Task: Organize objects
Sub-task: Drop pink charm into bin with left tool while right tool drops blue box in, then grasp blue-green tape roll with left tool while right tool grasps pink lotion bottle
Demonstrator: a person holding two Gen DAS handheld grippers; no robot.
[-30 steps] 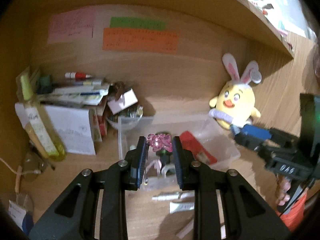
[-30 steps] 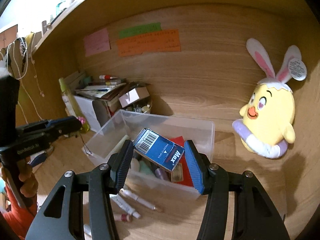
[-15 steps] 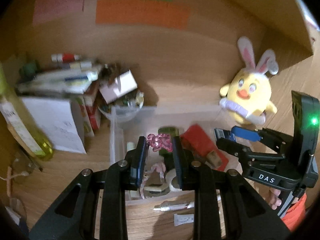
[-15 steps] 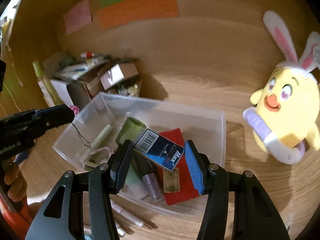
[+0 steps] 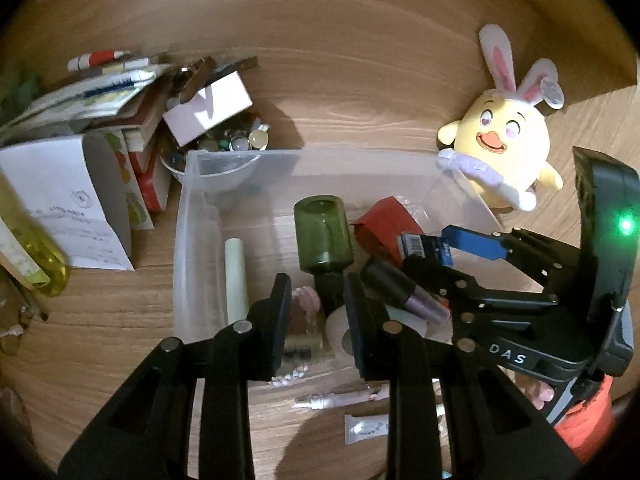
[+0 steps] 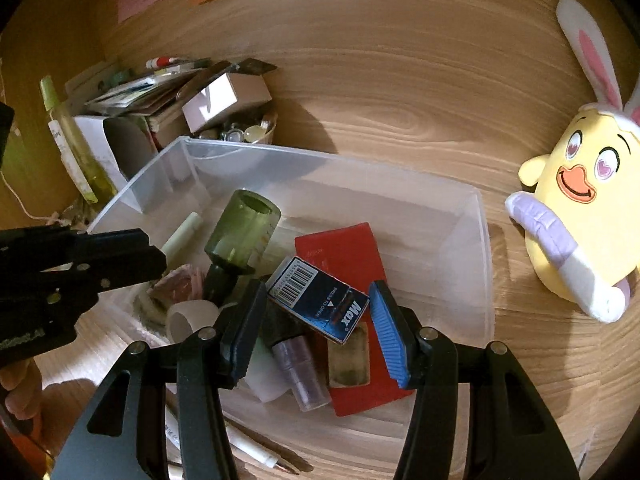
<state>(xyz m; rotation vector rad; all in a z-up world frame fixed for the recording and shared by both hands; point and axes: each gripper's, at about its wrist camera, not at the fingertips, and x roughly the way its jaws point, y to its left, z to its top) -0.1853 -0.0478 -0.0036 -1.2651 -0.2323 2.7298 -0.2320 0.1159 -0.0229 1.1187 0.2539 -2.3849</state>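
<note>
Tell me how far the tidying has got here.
Done: green bottle, red packet and tape roll lie in the clear bin. In hand: the right gripper holds the blue Max box over it. Left: tubes on the desk before the bin.

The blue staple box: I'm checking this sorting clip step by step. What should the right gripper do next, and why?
Probably open the right gripper and let go. The blue staple box is clamped between its fingers, hanging low inside the clear bin, above the red card and purple tube, so a short drop should land it in the bin.
</note>
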